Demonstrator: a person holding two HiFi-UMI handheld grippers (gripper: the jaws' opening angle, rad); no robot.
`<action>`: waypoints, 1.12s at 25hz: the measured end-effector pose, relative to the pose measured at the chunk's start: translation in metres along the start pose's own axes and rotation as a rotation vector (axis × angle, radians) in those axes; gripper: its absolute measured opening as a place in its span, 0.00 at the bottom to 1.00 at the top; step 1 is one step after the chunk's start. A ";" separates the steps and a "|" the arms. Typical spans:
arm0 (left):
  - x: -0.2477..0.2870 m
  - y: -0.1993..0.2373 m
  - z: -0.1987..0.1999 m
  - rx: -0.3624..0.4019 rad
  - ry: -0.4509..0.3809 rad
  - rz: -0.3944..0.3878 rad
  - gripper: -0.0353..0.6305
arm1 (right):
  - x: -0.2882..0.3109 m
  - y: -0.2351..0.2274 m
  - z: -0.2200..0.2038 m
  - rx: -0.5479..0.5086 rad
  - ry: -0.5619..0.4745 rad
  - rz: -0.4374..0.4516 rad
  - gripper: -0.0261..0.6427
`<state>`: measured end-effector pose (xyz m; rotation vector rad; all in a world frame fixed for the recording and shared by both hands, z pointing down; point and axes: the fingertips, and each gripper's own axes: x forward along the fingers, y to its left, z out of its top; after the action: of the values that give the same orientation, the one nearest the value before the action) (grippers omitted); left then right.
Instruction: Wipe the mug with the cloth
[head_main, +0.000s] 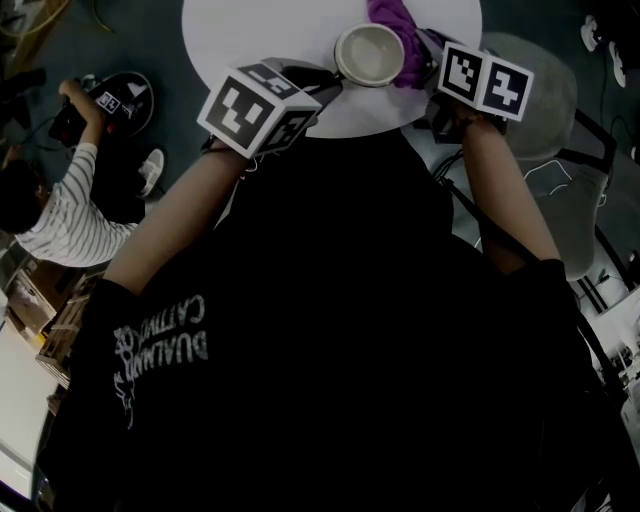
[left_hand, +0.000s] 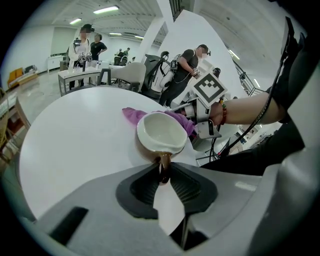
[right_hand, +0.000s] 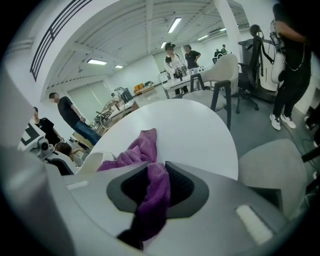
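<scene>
A white mug (head_main: 369, 54) with a brown handle stands on the round white table (head_main: 250, 30) near its front edge. My left gripper (left_hand: 163, 172) is shut on the mug's handle (left_hand: 163, 162), with the mug's bowl (left_hand: 161, 132) just beyond the jaws. A purple cloth (head_main: 394, 30) lies against the mug's far right side. My right gripper (right_hand: 156, 172) is shut on the cloth (right_hand: 150, 192), which runs out of the jaws onto the table (right_hand: 180, 125). The mug's rim (right_hand: 90, 162) shows at the left edge of the right gripper view.
A grey chair (head_main: 555, 110) stands right of the table. A person in a striped shirt (head_main: 60, 215) crouches on the floor at the left. Several people, chairs and tables stand farther off in the room.
</scene>
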<state>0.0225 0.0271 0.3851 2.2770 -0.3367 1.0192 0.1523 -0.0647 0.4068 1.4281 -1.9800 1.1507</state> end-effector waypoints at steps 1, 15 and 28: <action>0.000 0.000 0.000 0.005 0.001 0.004 0.16 | -0.002 0.000 -0.002 0.006 -0.002 -0.003 0.16; 0.003 -0.007 -0.006 0.025 0.025 0.024 0.15 | -0.023 0.005 -0.040 0.035 0.016 -0.001 0.14; 0.001 -0.010 -0.006 0.043 0.024 0.019 0.14 | -0.034 0.026 -0.068 0.043 0.051 0.033 0.14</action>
<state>0.0238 0.0389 0.3844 2.3018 -0.3294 1.0722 0.1331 0.0138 0.4100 1.3784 -1.9622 1.2392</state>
